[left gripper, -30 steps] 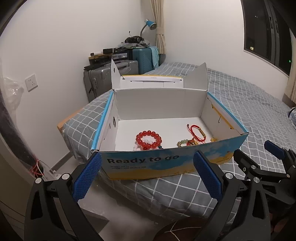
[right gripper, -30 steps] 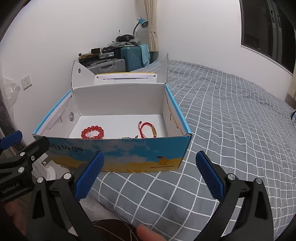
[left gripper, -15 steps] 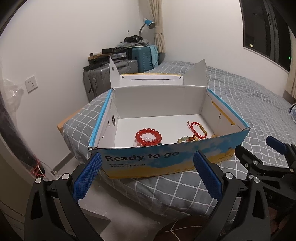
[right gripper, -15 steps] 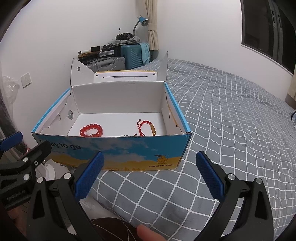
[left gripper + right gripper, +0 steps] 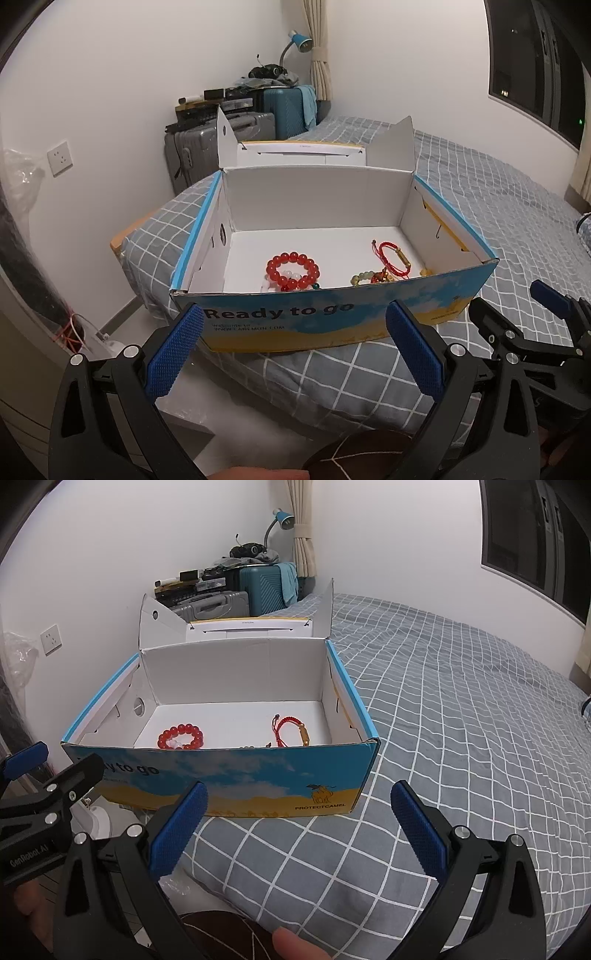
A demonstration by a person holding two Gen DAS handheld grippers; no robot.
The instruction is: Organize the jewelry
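Note:
An open blue and yellow cardboard box (image 5: 332, 321) (image 5: 258, 775) sits on the corner of the bed. Inside lie a red bead bracelet (image 5: 292, 270) (image 5: 181, 735), a red cord bracelet with a gold tube (image 5: 394, 257) (image 5: 291, 731), and a green and amber bead bracelet (image 5: 369, 277), partly hidden by the front wall. My left gripper (image 5: 293, 350) is open and empty, just in front of the box. My right gripper (image 5: 299, 829) is open and empty, in front of the box's right half. The right gripper shows at the right of the left wrist view (image 5: 517, 332).
The bed has a grey checked cover (image 5: 461, 720). Suitcases (image 5: 221, 147) and a blue desk lamp (image 5: 299, 40) stand against the far wall. The bed's edge drops to the floor (image 5: 122, 325) on the left. The box's lid flaps (image 5: 391, 147) stand up behind it.
Both grippers have risen slightly and tilted, so more of the box's inside shows. Jaws stay open. The jewelry has not moved.

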